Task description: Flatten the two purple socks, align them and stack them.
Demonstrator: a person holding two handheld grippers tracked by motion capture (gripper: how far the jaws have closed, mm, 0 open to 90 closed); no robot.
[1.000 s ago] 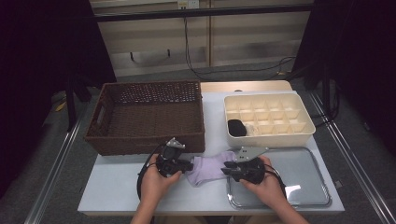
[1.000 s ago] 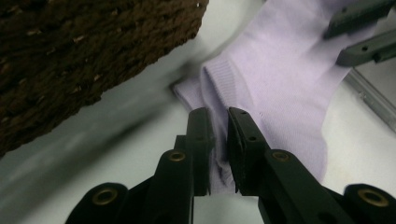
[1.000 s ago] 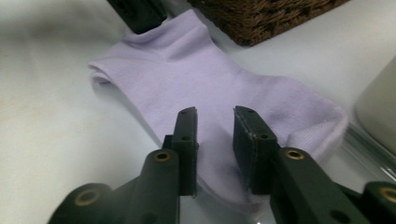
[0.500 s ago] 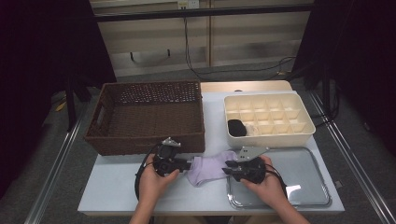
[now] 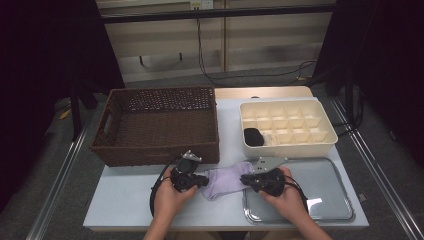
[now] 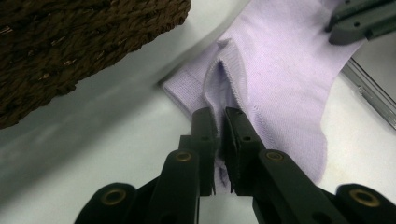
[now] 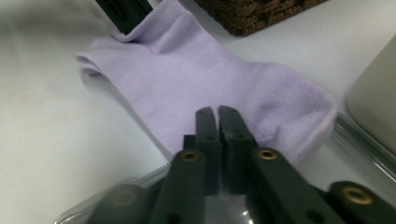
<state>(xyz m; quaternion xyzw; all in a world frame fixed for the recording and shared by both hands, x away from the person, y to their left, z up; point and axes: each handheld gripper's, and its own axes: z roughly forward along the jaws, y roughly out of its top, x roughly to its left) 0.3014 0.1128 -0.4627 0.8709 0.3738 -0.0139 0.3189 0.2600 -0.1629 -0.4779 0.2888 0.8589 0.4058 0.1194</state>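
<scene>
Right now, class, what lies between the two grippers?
The lilac sock spans the gap between left gripper and right gripper, seen in the high view.

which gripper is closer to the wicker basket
Left. The left gripper sits just in front of the wicker basket, by its front right corner, pinching the purple sock. The right gripper holds the sock's other end, farther right over the metal tray.
</scene>
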